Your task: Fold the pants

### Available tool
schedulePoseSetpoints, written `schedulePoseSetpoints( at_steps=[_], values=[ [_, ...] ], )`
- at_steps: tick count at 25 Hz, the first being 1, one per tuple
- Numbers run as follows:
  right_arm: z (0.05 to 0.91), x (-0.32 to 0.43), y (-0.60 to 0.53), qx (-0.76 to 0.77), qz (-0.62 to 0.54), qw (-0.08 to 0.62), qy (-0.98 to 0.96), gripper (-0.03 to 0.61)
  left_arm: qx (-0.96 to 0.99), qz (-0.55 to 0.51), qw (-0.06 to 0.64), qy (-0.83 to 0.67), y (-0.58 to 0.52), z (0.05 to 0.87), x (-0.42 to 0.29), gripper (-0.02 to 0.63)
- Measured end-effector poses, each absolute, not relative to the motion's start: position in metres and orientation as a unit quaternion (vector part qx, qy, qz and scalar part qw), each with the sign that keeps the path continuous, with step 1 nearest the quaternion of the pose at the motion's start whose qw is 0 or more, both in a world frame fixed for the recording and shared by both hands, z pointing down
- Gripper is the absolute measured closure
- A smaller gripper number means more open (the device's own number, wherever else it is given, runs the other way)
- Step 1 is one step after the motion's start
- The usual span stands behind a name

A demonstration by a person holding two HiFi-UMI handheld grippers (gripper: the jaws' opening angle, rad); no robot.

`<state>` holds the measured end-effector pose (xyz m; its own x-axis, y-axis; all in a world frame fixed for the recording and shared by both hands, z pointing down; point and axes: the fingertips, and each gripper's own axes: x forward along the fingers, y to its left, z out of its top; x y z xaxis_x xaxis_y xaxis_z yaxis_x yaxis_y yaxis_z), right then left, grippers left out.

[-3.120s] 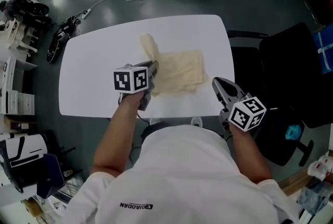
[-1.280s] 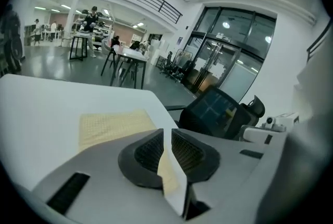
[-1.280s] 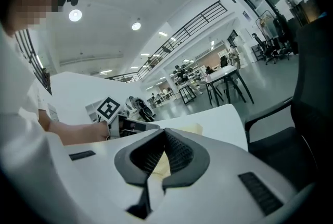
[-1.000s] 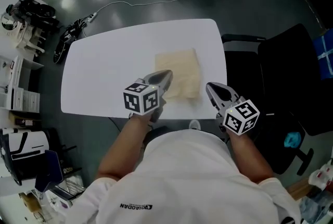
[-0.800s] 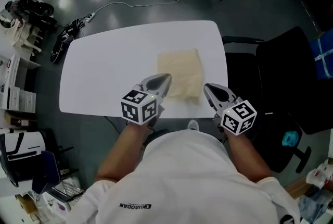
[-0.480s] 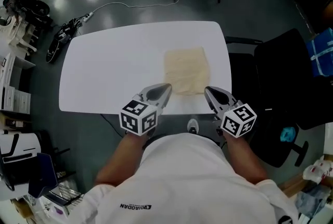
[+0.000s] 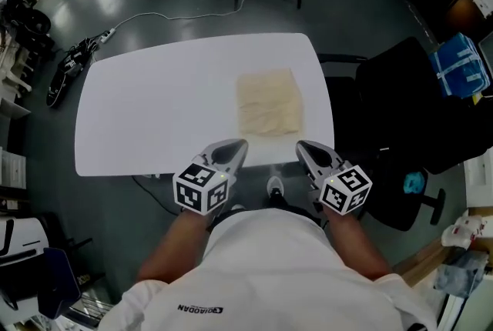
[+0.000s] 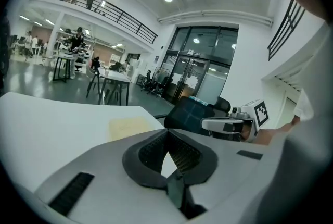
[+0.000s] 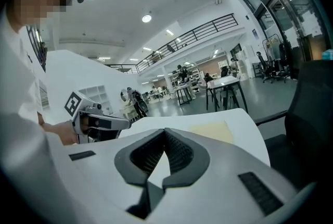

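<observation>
Cream pants [image 7: 268,101] folded on table [image 7: 154,114]; left gripper [image 7: 242,145], right gripper [image 7: 300,145] fingers clenched, apparently empty.

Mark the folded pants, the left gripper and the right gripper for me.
folded pants [image 7: 268,102], head view, middle of the top layer.
left gripper [image 7: 237,144], head view, tips of its closed jaws.
right gripper [image 7: 301,145], head view, tips of its closed jaws.

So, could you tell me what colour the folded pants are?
The pants are pale cream-yellow, clearest in the head view.

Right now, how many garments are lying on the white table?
1: the folded cream pants lie flat on the white table's right half, near its right edge. Almost the whole tabletop shows, so none seems hidden.
</observation>
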<state>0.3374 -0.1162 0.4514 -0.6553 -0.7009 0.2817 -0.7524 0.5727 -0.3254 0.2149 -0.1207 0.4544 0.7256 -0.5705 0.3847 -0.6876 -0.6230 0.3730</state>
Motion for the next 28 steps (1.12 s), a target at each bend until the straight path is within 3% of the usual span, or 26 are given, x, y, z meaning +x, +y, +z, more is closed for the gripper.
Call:
schedulePoseSetpoints(
  at_steps=[6,10,18,28],
  values=[
    [0.450,0.334,-0.081,0.419,0.182,0.080,-0.886,0.560,0.903,0.119,0.236,-0.338,-0.097,0.458,0.206,0.586],
    [0.459,0.338,-0.072,0.419,0.188,0.103,-0.883,0.560,0.897,0.101,0.262,-0.341,-0.087,0.464,0.213,0.586],
    [0.444,0.353,-0.084,0.408,0.200,0.069,-0.888,0.560,0.890,0.117,0.258,-0.356,-0.071,0.471,0.223,0.586],
    [0.456,0.397,-0.075,0.390,0.200,0.089,-0.894,0.561,0.886,0.124,0.245,-0.375,-0.072,0.463,0.268,0.586]
  ],
)
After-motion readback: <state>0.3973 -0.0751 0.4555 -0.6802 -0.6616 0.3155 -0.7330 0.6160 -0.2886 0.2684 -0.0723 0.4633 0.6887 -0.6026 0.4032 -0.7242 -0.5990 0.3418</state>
